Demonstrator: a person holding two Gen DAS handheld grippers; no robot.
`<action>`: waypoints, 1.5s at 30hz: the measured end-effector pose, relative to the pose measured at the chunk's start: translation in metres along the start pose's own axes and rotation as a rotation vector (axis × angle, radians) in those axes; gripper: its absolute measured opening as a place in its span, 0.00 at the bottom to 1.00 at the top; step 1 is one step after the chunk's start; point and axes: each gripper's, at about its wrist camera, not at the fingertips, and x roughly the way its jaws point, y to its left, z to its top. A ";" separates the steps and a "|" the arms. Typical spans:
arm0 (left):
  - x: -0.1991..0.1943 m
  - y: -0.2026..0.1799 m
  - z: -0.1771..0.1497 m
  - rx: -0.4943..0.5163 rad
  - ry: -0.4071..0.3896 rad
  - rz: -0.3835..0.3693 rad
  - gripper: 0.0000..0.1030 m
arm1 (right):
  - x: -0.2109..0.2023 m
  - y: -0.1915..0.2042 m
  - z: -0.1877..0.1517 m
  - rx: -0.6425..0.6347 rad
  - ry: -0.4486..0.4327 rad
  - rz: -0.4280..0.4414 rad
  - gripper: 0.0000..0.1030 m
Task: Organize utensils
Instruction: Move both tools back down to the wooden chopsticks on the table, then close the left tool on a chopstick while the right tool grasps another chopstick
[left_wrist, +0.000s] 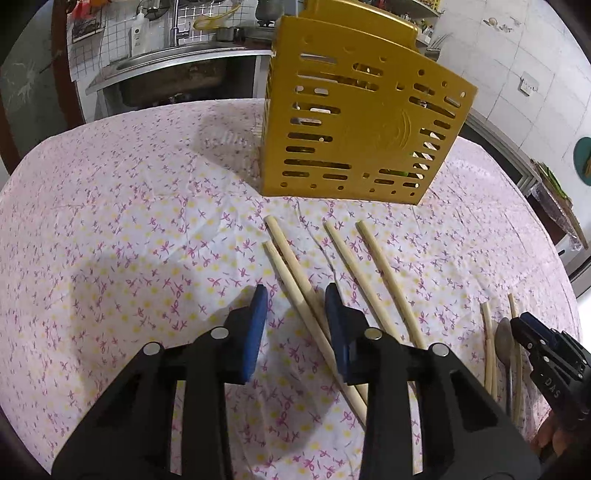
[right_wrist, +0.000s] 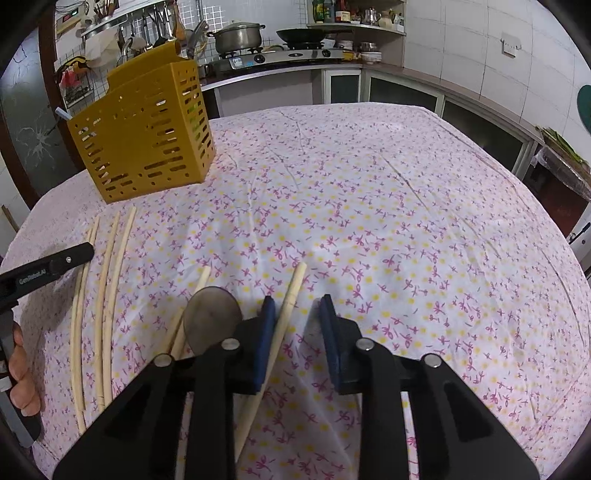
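A yellow slotted utensil holder (left_wrist: 354, 122) (right_wrist: 147, 136) stands on the flowered tablecloth. In front of it lie several pale wooden chopsticks. My left gripper (left_wrist: 297, 299) is open, low over the cloth, and one pair of chopsticks (left_wrist: 293, 258) runs between its blue pads, close to the right one. A second pair (left_wrist: 356, 273) lies just outside to the right. My right gripper (right_wrist: 298, 306) is open too; a single chopstick (right_wrist: 291, 295) lies between its pads, against the left pad. A metal spoon (right_wrist: 212, 314) (left_wrist: 504, 339) rests just left of it beside another chopstick (right_wrist: 192, 306).
A person's hand (right_wrist: 18, 369) holds the left gripper (right_wrist: 86, 253), and the right gripper (left_wrist: 521, 325) shows at the left view's edge. The cloth-covered table (right_wrist: 406, 221) stretches right. Behind are a sink (left_wrist: 177, 70), a stove with a pot (right_wrist: 238, 37), and counters.
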 end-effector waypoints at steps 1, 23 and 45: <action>0.000 0.000 0.000 -0.003 0.000 -0.001 0.30 | 0.000 -0.001 0.000 0.002 0.000 0.002 0.25; 0.012 -0.025 0.003 0.149 -0.020 0.051 0.20 | 0.001 0.011 0.000 -0.041 0.003 -0.024 0.18; -0.008 -0.010 0.000 0.103 -0.037 -0.071 0.04 | -0.006 -0.002 -0.001 0.023 -0.035 0.099 0.07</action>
